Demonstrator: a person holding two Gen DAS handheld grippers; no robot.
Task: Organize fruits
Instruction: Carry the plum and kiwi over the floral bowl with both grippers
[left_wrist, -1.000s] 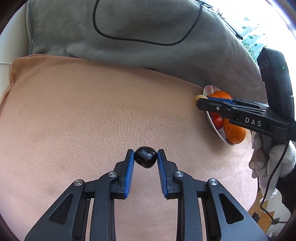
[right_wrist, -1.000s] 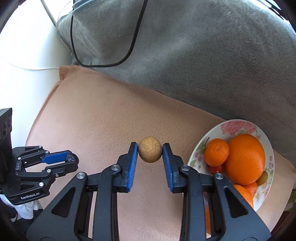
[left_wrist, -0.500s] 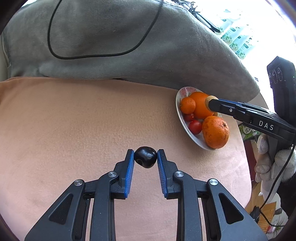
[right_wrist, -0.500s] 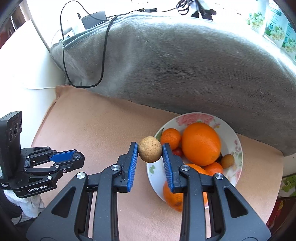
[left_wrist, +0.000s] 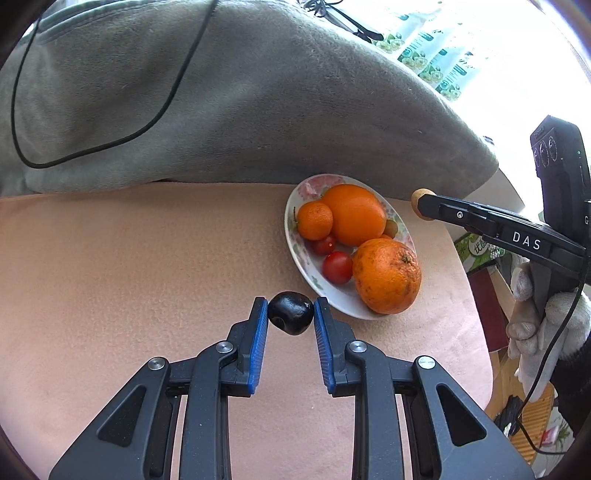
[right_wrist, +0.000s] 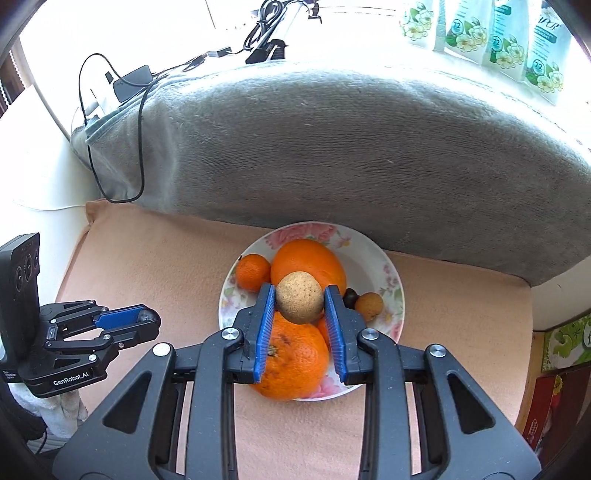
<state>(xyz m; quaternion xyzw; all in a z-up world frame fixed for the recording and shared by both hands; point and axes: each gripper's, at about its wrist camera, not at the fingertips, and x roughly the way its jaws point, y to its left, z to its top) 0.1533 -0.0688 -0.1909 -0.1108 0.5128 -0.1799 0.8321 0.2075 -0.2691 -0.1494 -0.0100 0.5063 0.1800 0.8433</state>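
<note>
Peach blanket (right_wrist: 147, 258) soft; we note plate (right_wrist: 373, 254) crowded. Right gripper (right_wrist: 300, 306) clamps tan fruit (right_wrist: 300, 302), left gripper (left_wrist: 290, 314) dark fruit (left_wrist: 290, 313); released fruit may roll off the heap.

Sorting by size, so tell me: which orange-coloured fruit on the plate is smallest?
The mandarin at the plate's left edge, plainly smaller than the two oranges beside it.

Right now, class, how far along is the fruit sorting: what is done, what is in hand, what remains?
Done: oranges, small tomatoes and other small fruits already lie on the flowered plate. In hand: the left tool grips a dark round fruit near the plate's edge; the right tool grips a tan round fruit in front of the plate's pile. Left: set both down on the plate. No other loose fruit shows on the peach cloth.
</note>
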